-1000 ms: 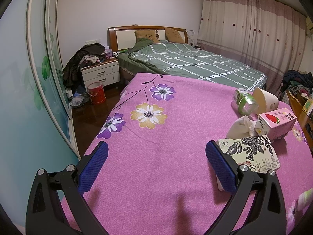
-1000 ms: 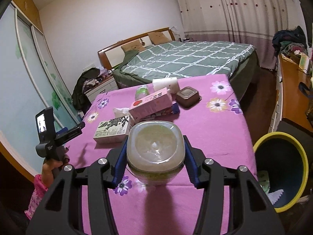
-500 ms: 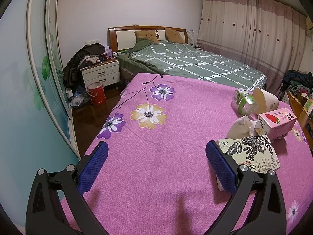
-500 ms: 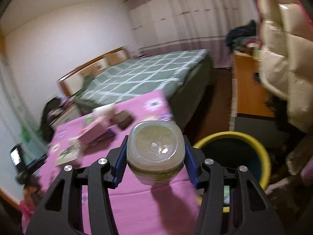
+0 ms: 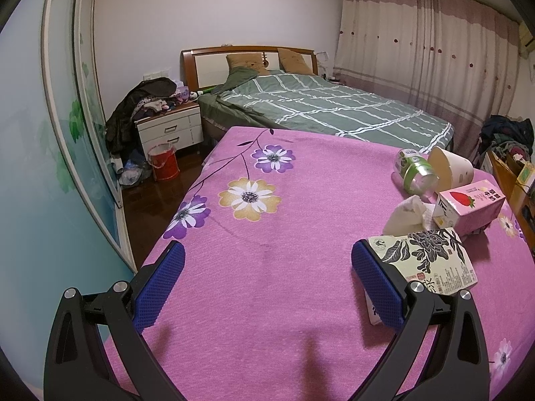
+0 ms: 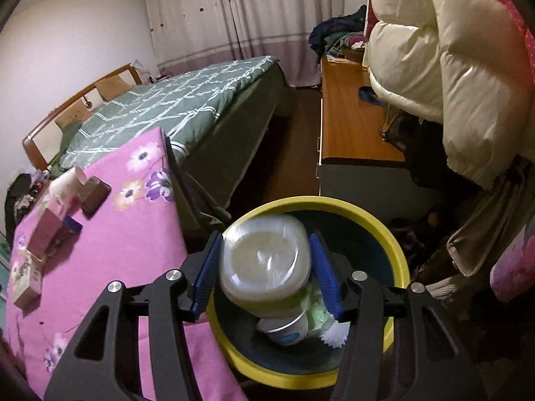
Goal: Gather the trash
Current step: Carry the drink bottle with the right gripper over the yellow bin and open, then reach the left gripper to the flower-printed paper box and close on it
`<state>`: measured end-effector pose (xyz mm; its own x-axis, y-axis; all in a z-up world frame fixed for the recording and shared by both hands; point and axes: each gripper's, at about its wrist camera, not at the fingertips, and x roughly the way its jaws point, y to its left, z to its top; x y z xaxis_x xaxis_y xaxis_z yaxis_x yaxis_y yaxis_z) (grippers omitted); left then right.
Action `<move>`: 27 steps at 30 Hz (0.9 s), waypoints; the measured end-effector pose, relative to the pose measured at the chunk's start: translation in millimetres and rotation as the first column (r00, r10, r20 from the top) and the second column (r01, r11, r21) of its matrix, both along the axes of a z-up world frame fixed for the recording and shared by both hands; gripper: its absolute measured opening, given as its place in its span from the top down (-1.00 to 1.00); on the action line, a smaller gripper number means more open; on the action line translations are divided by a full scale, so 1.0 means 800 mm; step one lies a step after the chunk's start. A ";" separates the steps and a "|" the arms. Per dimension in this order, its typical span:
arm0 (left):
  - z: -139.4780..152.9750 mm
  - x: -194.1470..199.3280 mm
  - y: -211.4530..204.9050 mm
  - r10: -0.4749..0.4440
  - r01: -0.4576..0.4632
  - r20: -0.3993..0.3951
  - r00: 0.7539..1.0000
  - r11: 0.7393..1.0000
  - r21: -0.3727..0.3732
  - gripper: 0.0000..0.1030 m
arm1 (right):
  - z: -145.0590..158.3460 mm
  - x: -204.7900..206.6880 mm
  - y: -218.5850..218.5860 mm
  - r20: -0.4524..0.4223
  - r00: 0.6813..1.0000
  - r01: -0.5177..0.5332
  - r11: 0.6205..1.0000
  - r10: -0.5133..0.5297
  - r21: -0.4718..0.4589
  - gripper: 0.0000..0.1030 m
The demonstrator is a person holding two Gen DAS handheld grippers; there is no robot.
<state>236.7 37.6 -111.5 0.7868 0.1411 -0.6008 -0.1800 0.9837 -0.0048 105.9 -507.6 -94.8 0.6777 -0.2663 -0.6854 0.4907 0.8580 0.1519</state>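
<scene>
While cap-down over bin (image 6: 399, 260), bottle (image 6: 264, 267) tilts.

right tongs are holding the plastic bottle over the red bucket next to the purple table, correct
Not quite: the right wrist view shows the right tongs holding the plastic bottle over a yellow-rimmed bin, not a red bucket. The bin does stand next to the purple table.

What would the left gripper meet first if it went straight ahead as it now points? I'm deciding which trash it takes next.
Probably only bare purple bedspread. The left gripper is open, and the floral-print carton lies just outside its right finger, though depth is unclear.
</scene>
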 end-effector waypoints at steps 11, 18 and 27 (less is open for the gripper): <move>0.002 -0.001 -0.005 -0.025 0.025 0.005 1.000 1.000 0.000 -0.91 | 0.005 0.063 0.109 0.091 0.978 -0.178 0.979 0.187 -0.102 -0.03; -0.004 0.002 -0.021 -0.112 0.111 -0.024 0.993 0.993 -0.025 -0.91 | -0.008 0.084 0.146 0.034 0.974 -0.215 0.962 0.224 -0.165 -0.04; -0.018 0.008 -0.046 -0.130 0.128 -0.110 0.985 0.992 -0.025 -0.91 | -0.013 0.088 0.143 0.021 0.975 -0.217 0.966 0.222 -0.143 -0.04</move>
